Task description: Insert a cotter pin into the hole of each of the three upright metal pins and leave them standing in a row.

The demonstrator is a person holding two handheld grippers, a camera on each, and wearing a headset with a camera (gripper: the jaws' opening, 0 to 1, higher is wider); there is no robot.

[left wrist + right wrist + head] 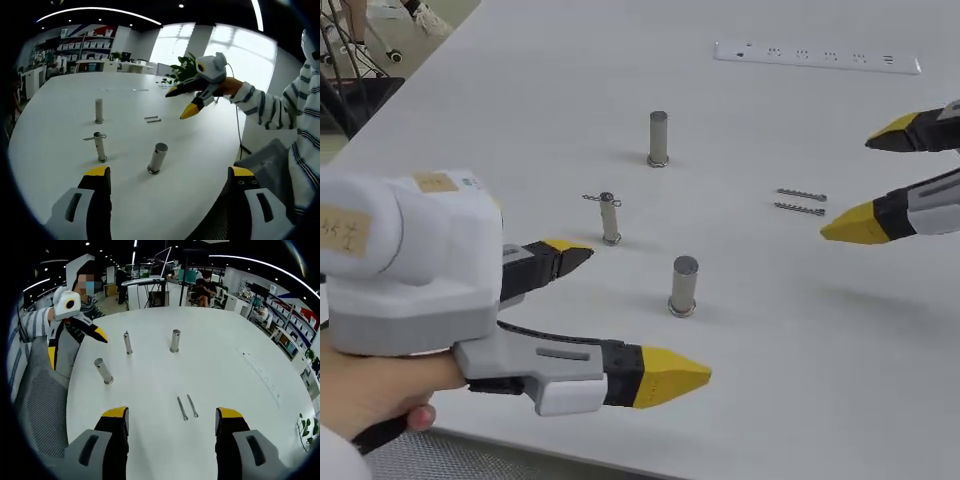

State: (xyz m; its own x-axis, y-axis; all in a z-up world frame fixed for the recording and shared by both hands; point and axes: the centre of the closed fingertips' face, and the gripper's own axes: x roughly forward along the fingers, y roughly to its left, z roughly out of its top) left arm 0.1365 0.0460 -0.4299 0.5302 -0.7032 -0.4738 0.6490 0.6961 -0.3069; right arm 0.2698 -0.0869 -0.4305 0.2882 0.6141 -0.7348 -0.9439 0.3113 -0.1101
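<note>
Cutting off the right gripper point(845, 187) at the head view's edge, jaws parted, empty; left gripper point(649, 313) likewise spread. Standing upright on the white counter point(520, 110), three smooth grey metal pins point(658, 138), the middle pin point(610, 228) crossed level near its top by a thin cotter pin point(600, 199), detail unreadable. Lying flat, two loose cotter pins point(802, 195), long axes toward the right gripper.

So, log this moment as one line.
left gripper open; right gripper open; thin grey metal pin: cotter fitted; two loose silver cotter pins: on white table
</note>
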